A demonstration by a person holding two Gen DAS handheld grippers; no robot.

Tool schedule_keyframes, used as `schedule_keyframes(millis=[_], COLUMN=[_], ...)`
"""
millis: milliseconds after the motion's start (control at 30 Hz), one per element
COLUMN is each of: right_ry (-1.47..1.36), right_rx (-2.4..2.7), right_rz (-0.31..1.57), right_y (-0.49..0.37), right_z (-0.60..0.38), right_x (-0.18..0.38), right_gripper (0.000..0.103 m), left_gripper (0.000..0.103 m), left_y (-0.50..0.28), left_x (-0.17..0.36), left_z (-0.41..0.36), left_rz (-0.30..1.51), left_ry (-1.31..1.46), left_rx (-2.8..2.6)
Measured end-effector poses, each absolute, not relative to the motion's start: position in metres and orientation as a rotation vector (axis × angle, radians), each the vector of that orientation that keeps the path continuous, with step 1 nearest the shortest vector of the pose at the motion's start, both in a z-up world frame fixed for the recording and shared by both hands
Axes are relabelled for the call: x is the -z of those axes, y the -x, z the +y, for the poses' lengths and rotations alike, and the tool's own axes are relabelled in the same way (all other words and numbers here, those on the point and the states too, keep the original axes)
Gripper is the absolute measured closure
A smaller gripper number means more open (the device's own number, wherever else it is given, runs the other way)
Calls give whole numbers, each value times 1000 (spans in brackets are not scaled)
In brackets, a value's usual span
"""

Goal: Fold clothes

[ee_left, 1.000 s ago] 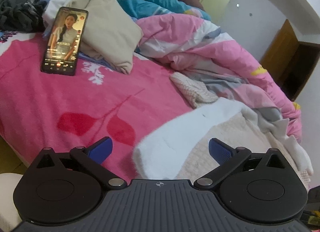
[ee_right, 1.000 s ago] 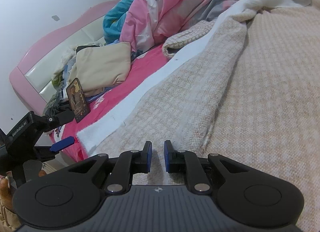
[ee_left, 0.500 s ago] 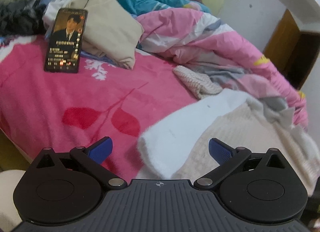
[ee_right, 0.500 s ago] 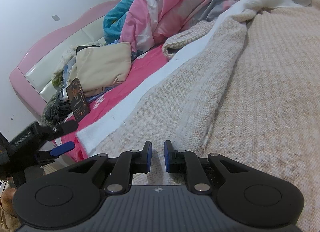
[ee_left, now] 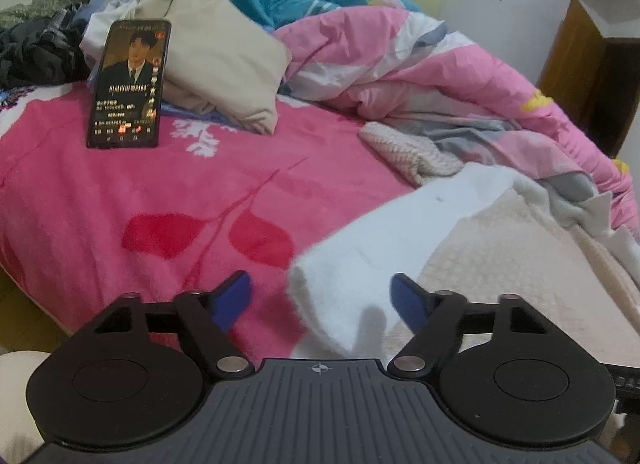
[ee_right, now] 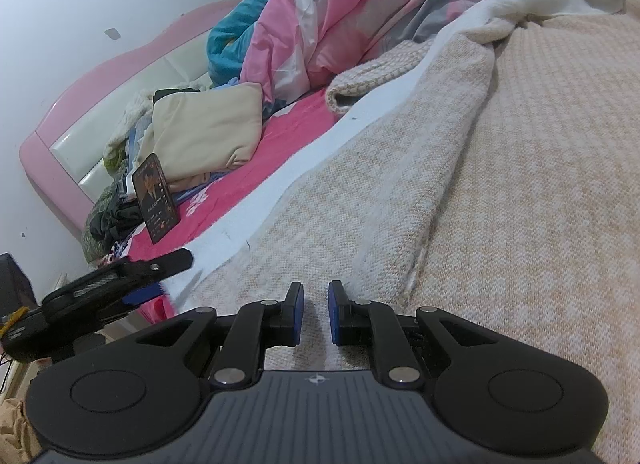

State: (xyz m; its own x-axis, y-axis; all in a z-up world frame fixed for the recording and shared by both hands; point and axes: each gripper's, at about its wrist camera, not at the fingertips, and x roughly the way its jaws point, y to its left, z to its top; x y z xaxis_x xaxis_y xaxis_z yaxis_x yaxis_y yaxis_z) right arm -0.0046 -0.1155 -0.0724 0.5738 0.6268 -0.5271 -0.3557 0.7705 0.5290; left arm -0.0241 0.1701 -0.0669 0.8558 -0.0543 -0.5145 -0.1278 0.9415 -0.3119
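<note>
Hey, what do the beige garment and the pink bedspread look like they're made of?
The beige garment looks like a chunky waffle-textured knit, matte, with a fluffy white fleece-like lining showing at its edge. The pink bedspread looks like plush fleece: a soft, fuzzy nap with printed red leaves. The exact fibre of either cannot be told.

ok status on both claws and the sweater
Left claw closing around the white corner of the beige sweater. Right claw pinching its near edge. Nothing in the way.

Left gripper (ee_left: 320,300) fingers closing around white garment corner (ee_left: 340,284); pads not touching.
</note>
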Motion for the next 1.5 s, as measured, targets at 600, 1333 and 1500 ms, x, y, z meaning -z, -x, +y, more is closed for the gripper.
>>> schedule_keyframes(millis=[600,1333,1500], right_ry=[-333,-657,-814], right_rx=[-516,-516,-342], right_rz=[661,686,620], right_y=[15,15,44], right_z=[-150,-237,-312], right_x=[37,71,78], right_gripper=[82,85,84], left_gripper=[98,100,100], left_y=[28,72,55], left_x=[49,-33,1], left_z=[175,17,-28], left_rz=[417,179,331], left_ry=[374,225,216], left_rx=[30,727,859])
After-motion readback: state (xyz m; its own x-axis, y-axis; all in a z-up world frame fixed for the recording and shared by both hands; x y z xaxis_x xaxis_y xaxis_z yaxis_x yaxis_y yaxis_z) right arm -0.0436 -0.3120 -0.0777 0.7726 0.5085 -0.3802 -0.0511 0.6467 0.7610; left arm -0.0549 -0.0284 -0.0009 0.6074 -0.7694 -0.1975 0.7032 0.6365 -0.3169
